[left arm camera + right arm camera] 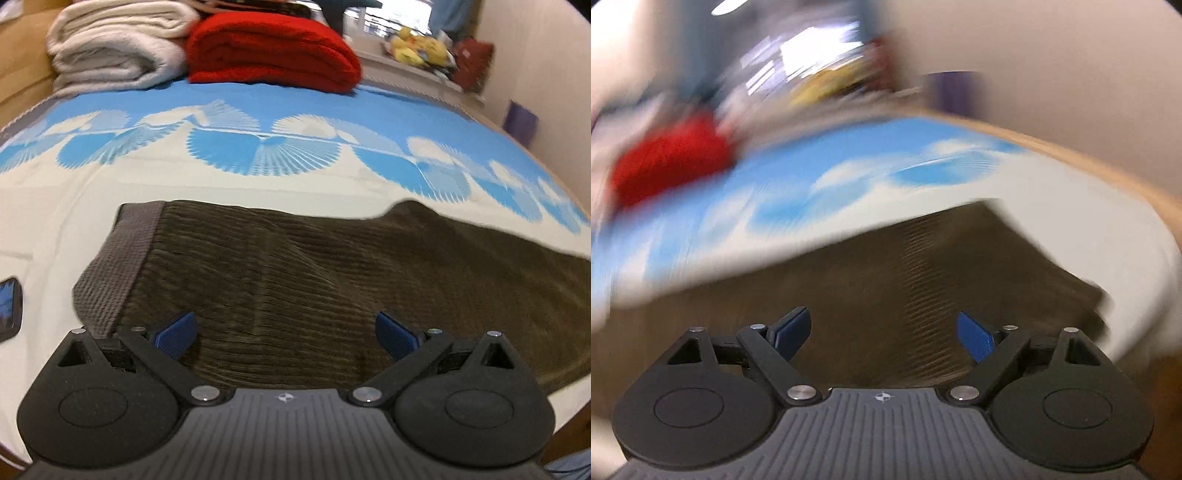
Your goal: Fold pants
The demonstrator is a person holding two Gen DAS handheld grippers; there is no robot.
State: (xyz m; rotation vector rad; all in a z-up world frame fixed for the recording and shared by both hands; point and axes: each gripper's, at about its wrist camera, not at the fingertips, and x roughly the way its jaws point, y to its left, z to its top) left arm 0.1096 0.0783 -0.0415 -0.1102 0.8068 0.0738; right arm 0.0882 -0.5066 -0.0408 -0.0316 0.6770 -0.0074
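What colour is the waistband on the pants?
Grey waistband on dark olive-brown ribbed pants; clearest in the left wrist view.

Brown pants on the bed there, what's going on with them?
A person with a handheld gripper in each hand is folding dark brown corduroy pants that lie on a blue-and-white patterned bedspread. The left gripper hangs open above the fabric near the grey ribbed waistband, holding nothing. The right gripper is open too, over the pants, though its view is motion-blurred. A folded red blanket and a white one sit beyond.
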